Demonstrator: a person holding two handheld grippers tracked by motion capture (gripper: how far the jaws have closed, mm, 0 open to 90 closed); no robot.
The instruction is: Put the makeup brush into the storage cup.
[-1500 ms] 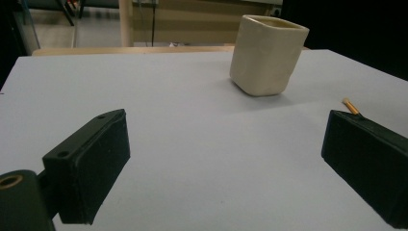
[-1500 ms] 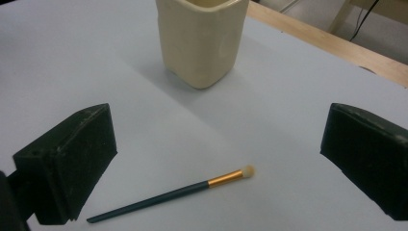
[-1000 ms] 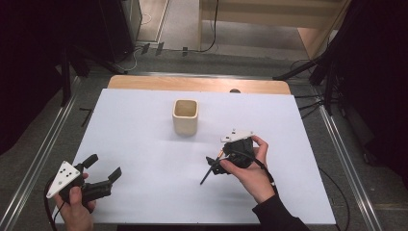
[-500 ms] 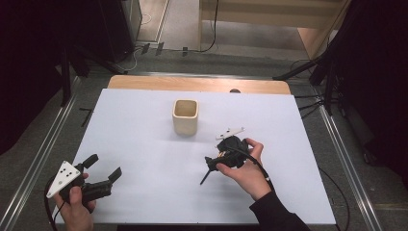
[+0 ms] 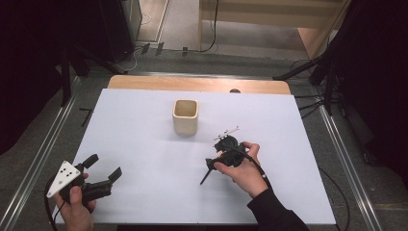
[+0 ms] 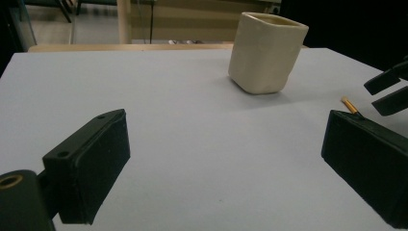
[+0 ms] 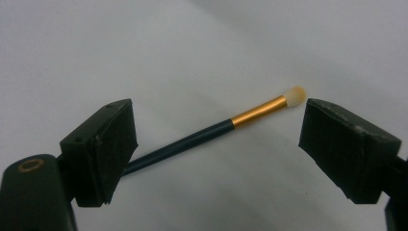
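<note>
my right gripper point(image 7: 214, 144) is low over the table with its jaws spread and just closing in, a slim brush point(image 7: 211, 130) lying flat between them, not yet pinched. the dark handle runs under the left jaw and the gold ferrule and pale tip end just short of the right one. from the high view the brush point(image 5: 208, 175) pokes out below my right hand point(image 5: 243, 166), near the cream cup point(image 5: 185, 117) but apart from it. my worry: the brush lies slanted across the jaws, so as they close one pad could nudge it first and roll or spin it away on the smooth white table point(image 5: 144, 144). coming down too far, i'd jam the pads on the surface. my left gripper point(image 5: 98, 180) hangs wide apart and holds nothing, well off to the side.
</note>
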